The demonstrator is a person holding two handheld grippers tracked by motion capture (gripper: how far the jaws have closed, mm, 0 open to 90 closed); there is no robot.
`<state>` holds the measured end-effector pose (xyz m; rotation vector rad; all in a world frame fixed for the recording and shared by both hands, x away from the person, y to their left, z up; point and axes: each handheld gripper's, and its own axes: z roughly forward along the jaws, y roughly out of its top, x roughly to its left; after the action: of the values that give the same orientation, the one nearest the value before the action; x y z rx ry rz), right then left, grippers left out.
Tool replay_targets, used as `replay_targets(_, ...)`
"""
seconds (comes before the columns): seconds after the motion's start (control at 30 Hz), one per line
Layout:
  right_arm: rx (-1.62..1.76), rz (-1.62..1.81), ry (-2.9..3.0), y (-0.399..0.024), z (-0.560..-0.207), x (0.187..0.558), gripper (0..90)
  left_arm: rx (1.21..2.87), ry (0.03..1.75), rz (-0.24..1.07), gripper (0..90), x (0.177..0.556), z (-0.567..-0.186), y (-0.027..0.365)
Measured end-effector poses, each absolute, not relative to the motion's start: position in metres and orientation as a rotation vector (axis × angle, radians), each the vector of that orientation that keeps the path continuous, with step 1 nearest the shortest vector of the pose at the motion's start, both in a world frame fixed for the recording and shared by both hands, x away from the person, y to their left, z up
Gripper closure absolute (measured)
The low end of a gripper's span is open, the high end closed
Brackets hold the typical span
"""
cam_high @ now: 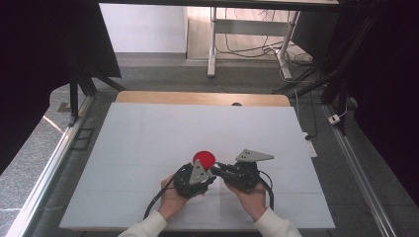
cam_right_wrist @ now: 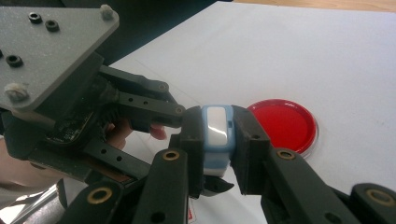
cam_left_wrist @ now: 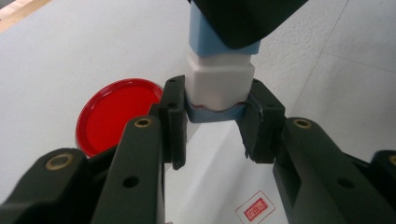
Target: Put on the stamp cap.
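Just beside round red ink pad dish [cam_high: 203,158], small white-and-blue plastic stamp block [cam_left_wrist: 220,80] held off white table [cam_high: 148,143]. Left gripper [cam_left_wrist: 214,122] squeezes white end, right gripper [cam_right_wrist: 218,140] squeezes blue end. Two-sided pinch likely for pulling cap apart. Dish holds red ink, nothing else.

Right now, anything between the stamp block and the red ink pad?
Nothing visible. Both grippers are shut on the white and blue stamp block: the left gripper on one end, the right gripper on the other. The red ink pad lies open on the white table just beyond, bare surface between.
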<state>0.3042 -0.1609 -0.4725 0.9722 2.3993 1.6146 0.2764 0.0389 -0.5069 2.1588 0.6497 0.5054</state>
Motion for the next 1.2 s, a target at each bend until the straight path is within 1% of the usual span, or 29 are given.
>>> replay_targets(0.87, 0.972, 1.621, 2.38, -0.1617, -0.4717, 0.3038, 75.0, 2.133, 0.658, 0.493, 63.2, 0.2771, -0.5093, 0.0393)
replay_targets(1.1, 0.968, 1.625, 2.376, -0.1618, -0.4718, 0.3038, 75.0, 2.144, 0.669, 0.464, 59.3, 0.2788, -0.5123, 0.0381)
replay_targets(1.2, 0.969, 1.629, 2.373, -0.1622, -0.4715, 0.3039, 75.0, 2.156, 0.682, 0.452, 53.4, 0.2798, -0.5136, 0.0377)
